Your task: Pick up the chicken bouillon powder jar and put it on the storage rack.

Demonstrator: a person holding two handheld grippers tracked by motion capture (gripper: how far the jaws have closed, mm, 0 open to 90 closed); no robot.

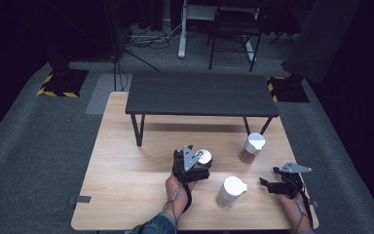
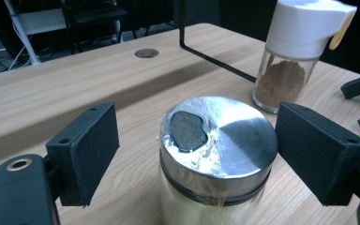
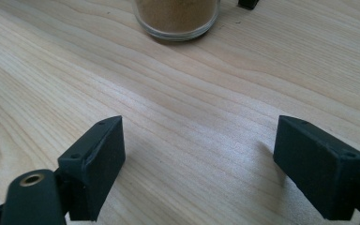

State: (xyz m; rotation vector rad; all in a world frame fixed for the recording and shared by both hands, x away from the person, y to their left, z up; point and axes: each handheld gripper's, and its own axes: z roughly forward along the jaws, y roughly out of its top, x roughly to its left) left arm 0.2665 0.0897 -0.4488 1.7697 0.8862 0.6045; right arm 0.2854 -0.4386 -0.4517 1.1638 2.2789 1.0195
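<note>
Left gripper view: round steel-lidded glass jar (image 2: 218, 154) between open left tongs (image 2: 197, 154).

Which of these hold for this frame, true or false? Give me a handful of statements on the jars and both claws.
1. The left claw has its jaws open on either side of the metal-lidded jar. True.
2. The left claw has lifted that jar off the table. False: the jaws stand apart from the lid, and the jar appears to rest on the wooden table.
3. The right claw is open with bare wood between its jaws. True.
4. Both white-capped jars lie on their sides. False: the nearer white-capped jar and the farther white-capped jar stand upright.
5. A jar sits on the black bench. False: its top is bare.
</note>
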